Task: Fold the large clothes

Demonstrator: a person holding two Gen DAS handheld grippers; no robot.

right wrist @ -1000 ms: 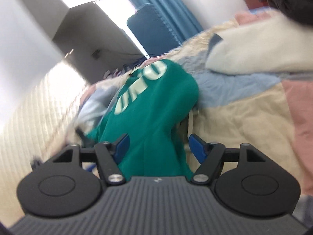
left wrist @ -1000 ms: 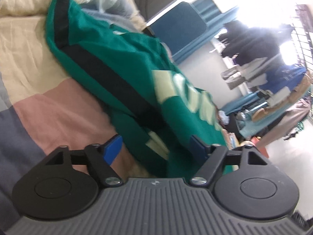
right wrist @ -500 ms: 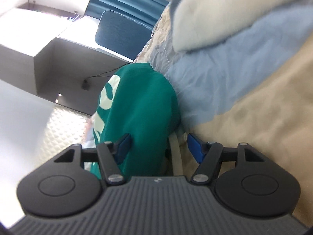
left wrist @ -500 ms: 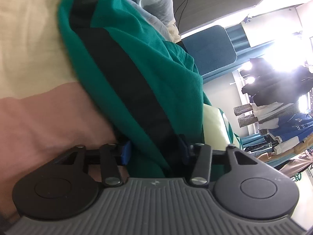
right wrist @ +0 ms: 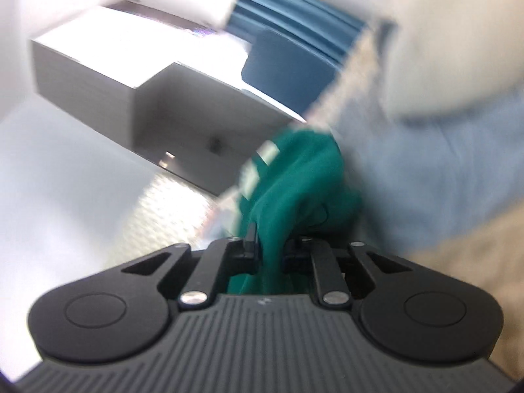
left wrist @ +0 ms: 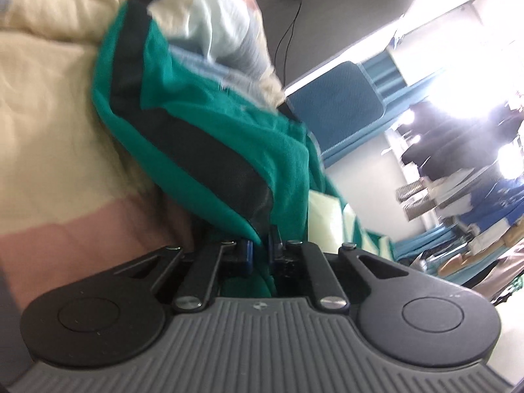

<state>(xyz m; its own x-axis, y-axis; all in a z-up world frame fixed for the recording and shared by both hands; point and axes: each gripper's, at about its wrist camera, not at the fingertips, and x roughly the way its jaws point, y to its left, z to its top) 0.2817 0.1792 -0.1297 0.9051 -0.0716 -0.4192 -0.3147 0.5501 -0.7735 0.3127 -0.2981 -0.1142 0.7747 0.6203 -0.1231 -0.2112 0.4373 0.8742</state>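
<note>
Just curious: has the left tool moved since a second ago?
Yes. The left tool slid in along the pink quilt and has just closed on the green garment.

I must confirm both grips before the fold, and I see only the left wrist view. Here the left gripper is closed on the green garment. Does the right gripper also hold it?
Observer: Yes. In the right wrist view the right gripper has just closed, and its pads pinch a fold of the green garment.
Operator: Which part of the garment is near it?
Observer: Pale lettering shows on the cloth just beyond that grip; I cannot read it, the picture is blurred.
Operator: What lies beside the garment on that side?
Observer: A light blue patch of the bedding is to its right, and a cream pillow above that.
</note>
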